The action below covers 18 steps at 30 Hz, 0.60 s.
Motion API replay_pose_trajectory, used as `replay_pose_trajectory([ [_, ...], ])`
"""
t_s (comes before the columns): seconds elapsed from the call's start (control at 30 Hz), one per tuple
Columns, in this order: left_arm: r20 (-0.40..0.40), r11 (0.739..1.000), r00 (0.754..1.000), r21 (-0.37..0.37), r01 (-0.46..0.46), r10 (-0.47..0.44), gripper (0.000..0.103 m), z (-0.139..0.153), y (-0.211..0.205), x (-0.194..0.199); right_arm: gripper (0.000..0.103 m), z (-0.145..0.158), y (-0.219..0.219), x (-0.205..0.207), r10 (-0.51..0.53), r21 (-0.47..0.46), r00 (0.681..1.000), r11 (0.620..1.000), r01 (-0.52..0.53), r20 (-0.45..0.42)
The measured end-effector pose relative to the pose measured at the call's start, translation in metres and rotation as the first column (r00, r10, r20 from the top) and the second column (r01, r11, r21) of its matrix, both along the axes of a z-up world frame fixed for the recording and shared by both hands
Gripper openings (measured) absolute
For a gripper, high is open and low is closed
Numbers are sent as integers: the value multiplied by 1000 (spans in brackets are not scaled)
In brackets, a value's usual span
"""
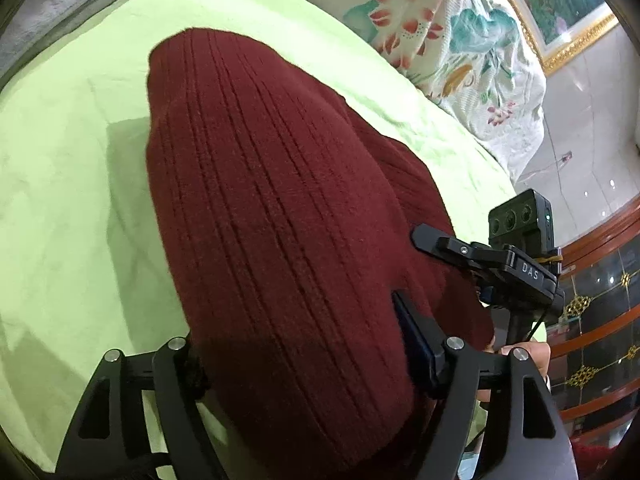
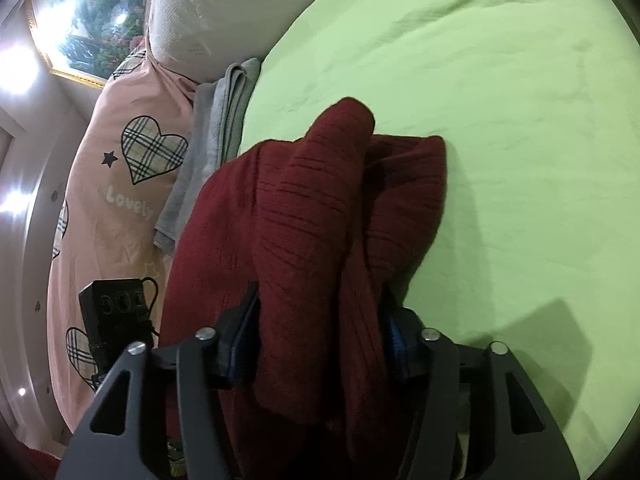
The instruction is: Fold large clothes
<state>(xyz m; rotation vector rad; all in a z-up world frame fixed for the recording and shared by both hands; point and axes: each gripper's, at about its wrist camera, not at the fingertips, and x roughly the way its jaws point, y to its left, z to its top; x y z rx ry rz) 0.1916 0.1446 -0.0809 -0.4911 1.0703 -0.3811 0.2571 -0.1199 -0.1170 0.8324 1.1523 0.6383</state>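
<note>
With both tools closed in on it, I've got the red sweater (image 1: 280, 208) bunched between each pair of fingers: my left gripper (image 1: 304, 344) pinches one fold, my right gripper (image 2: 320, 332) another. It hangs draped over the green bedsheet (image 2: 520, 100), pink duvet (image 2: 120, 208) alongside.

Green sheet (image 2: 500, 80) open; pillows (image 2: 120, 160) flank edge
</note>
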Motion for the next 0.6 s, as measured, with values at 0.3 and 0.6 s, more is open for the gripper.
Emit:
replay_pose_trajectory([
  [0.3, 145, 984, 974, 21, -177, 172, 77, 42, 46, -42, 66, 54, -30, -10, -89, -126, 983, 986, 109, 159],
  [0.6, 130, 986, 978, 15, -167, 164, 57, 34, 26, -22, 13, 46, 2, 3, -21, -182, 991, 982, 45, 134],
])
